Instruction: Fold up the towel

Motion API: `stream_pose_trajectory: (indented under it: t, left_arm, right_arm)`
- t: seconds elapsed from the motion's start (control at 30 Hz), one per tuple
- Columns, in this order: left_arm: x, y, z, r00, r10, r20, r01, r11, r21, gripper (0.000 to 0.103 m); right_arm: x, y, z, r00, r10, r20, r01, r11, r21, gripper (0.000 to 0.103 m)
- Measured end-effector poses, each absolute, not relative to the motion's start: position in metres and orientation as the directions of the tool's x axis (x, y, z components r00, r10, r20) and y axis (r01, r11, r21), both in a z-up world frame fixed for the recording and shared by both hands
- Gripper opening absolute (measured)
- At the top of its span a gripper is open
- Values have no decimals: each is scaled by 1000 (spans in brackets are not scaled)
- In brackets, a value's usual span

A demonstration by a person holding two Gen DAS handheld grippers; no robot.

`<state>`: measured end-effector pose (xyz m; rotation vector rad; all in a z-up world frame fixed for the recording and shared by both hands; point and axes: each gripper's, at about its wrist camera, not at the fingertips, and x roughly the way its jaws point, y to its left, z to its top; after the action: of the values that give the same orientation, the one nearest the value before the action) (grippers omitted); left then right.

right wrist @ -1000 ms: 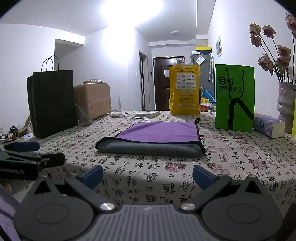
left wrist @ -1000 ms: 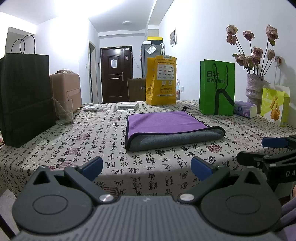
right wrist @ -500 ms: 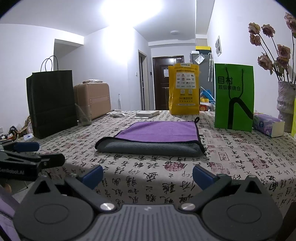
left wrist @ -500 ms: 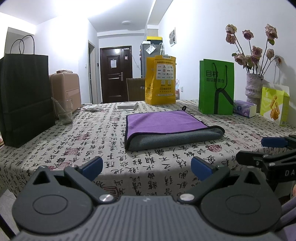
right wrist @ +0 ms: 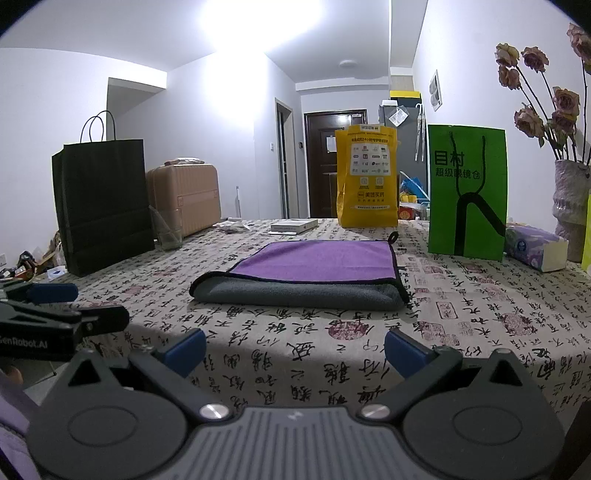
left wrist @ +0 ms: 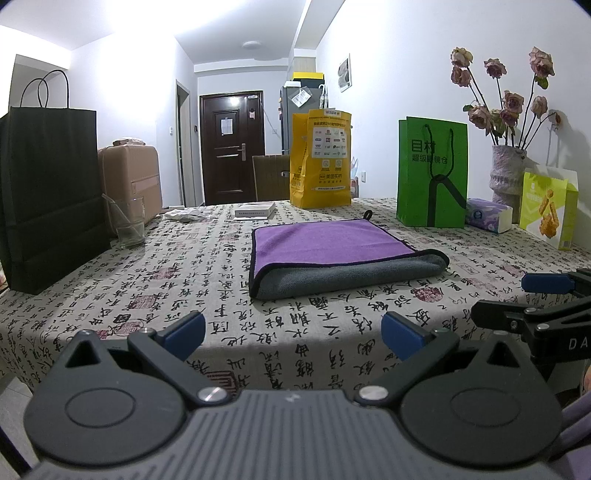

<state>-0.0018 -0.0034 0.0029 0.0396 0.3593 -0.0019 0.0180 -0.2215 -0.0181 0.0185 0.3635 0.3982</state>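
While both my tongs hang spread and empty off the table's near edge, the purple-and-grey towel [left wrist: 332, 251] lies folded once at twelve o'clock, well apart from them. Left gripper [left wrist: 291, 328] and right gripper [right wrist: 293, 349] must next reach forward, I judge, to pinch its corners for another fold.

A big lamp on the ceiling [right wrist: 262, 33] glows so bright it turns all white, the room looks a bit blue and dim lower down, the corners go black and lines bend near the edges, and the far door [left wrist: 231, 147] looks maybe a little fuzzy.
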Motion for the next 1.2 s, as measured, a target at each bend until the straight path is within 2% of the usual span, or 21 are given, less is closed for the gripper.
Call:
stream_pose_trajectory:
  t: [1.2]
  left_arm:
    - [-1, -4, -2, 933, 6, -359, 11, 999, 43, 103]
  right_arm:
    - [20, -222, -20, 856, 379, -351, -370, 924, 94, 103]
